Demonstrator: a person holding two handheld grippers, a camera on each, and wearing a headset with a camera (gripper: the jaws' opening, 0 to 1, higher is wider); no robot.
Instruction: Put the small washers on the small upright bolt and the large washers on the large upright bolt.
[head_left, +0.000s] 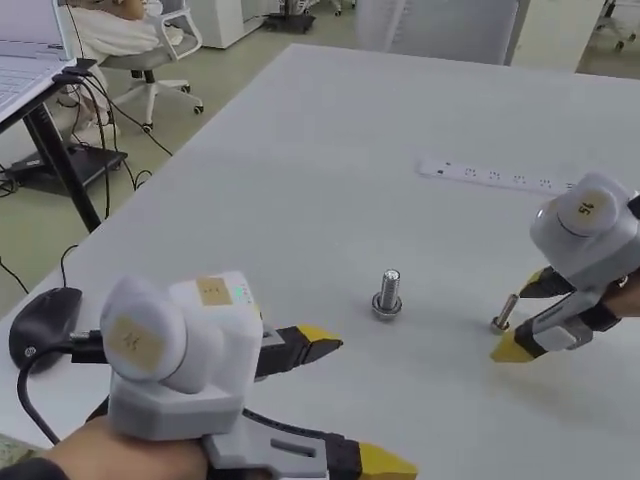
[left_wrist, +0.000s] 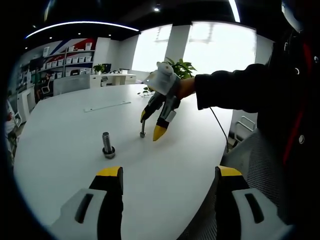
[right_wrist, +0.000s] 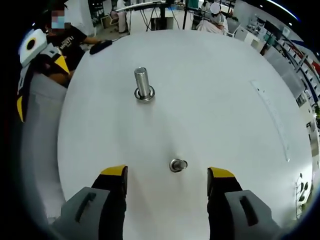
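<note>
**Both claws empty, both bolts standing: pretty close to done?**

Your right claw (right_wrist: 167, 174) is spread wide with nothing in it. It's hanging right over the small bolt (right_wrist: 177, 165), which stands upright between the two tips without touching either one. Your left claw (left_wrist: 169, 174) is spread and empty too, well back from both bolts at about 7 o'clock in the head view.

Moving outward, the large bolt (head_left: 388, 294) stands upright mid-table, with the small one near it at roughly 3 o'clock. Each has a wider ring round its foot. That could be stacked washers or just the bolt heads, and it's honestly too small to call.

My read is that since neither claw is carrying a washer, the stacking is finished or nearly there. What's left for you is probably just a check that each ring sits flat on the right bolt.

The table (head_left: 300, 150) is a pale, matte grey-white. A white power strip (head_left: 495, 177) lies flat at about 1 o'clock from the large bolt, well apart from it. A dark mouse (head_left: 45, 325) sits near the table's edge at 9 o'clock.

Beyond that it's an open office. There's a laptop (head_left: 25, 50) on a side desk and an office chair (head_left: 150, 60) up around 11 o'clock. In the left gripper view you get bright windows, a plant (left_wrist: 177, 67) and shelves (left_wrist: 65, 57) along the wall.
</note>
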